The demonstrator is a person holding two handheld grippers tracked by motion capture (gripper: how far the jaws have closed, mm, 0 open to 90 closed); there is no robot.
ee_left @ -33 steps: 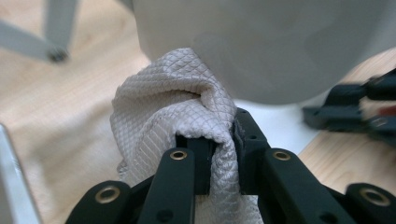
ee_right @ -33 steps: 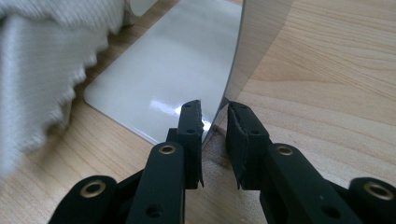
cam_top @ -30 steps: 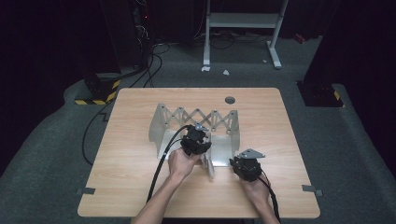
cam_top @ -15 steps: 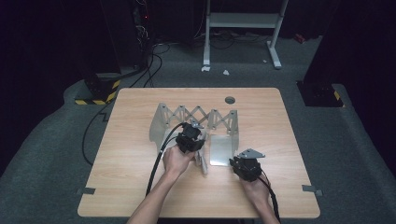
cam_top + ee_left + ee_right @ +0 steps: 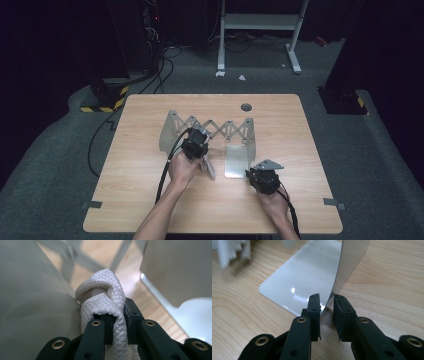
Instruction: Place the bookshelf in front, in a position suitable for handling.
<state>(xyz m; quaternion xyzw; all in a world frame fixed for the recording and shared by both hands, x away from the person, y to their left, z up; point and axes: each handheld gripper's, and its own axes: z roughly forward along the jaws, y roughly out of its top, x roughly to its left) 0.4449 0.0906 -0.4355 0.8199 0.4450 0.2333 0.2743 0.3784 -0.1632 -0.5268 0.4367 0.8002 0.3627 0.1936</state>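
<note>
Both forearms enter from the tabletop's near edge. The left tool (image 5: 196,144), jaws clamped on a white quilted cloth (image 5: 105,300), reaches between the upright panels of a grey metal accordion rack (image 5: 215,130) standing mid-tabletop, its long axis parallel to the far edge. The right tool (image 5: 326,315) is clamped on the thin upright edge of the rack's right panel (image 5: 350,262), beside its flat foot plate (image 5: 304,280).
</note>
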